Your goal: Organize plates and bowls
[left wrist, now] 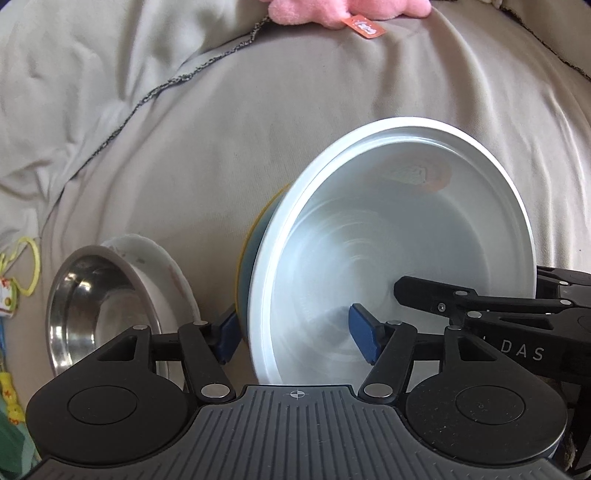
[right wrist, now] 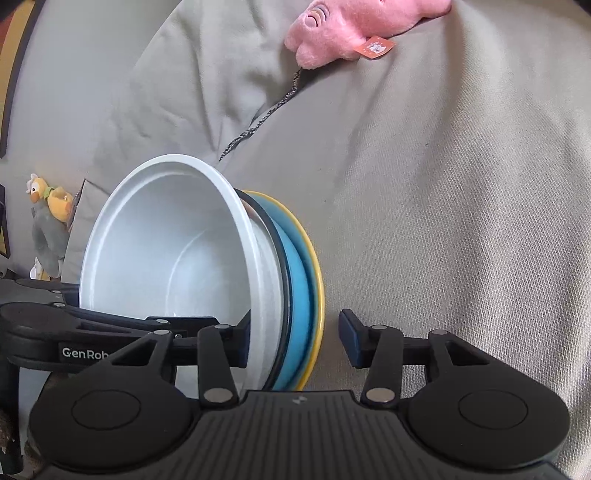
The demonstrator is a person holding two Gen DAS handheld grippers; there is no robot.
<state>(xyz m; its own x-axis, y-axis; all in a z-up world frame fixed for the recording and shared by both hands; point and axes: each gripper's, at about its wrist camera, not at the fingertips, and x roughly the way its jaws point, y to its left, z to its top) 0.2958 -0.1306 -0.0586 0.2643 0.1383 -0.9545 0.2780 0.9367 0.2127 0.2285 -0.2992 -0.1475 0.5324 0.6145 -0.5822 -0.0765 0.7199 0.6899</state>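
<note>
1. A stack of nested dishes stands tilted on its edge on a beige fabric bed cover (right wrist: 461, 221). Its front piece is a wide white bowl with a flat rim (left wrist: 399, 229), and its open side faces the left wrist camera.
2. Behind the white bowl, the right wrist view shows a dark-rimmed dish (right wrist: 281, 266), then a blue plate (right wrist: 299, 295), then a yellow-edged plate (right wrist: 318, 280), all pressed close together.
3. The left gripper (left wrist: 295, 334) straddles the lower edge of the stack. One blue pad sits inside the white bowl and the other behind the plates. Whether the pads press on the stack cannot be told.
4. The right gripper (right wrist: 295, 341) also spans the stack's edge. Its left finger is inside the white bowl, while its right pad (right wrist: 349, 338) stands clearly apart from the yellow-edged plate, so it is not clamping.
5. To the left of the stack, in the left wrist view, a shiny stainless steel bowl (left wrist: 92, 306) leans tilted inside a white ceramic plate with faint red marks (left wrist: 166, 266), near but apart from the stack.
6. A pink plush toy with an orange tag (right wrist: 343, 33) lies at the far end of the bed cover, well apart from the dishes.
7. A yellow and grey stuffed bird (right wrist: 51, 214) sits at the left edge of the right wrist view.
</note>
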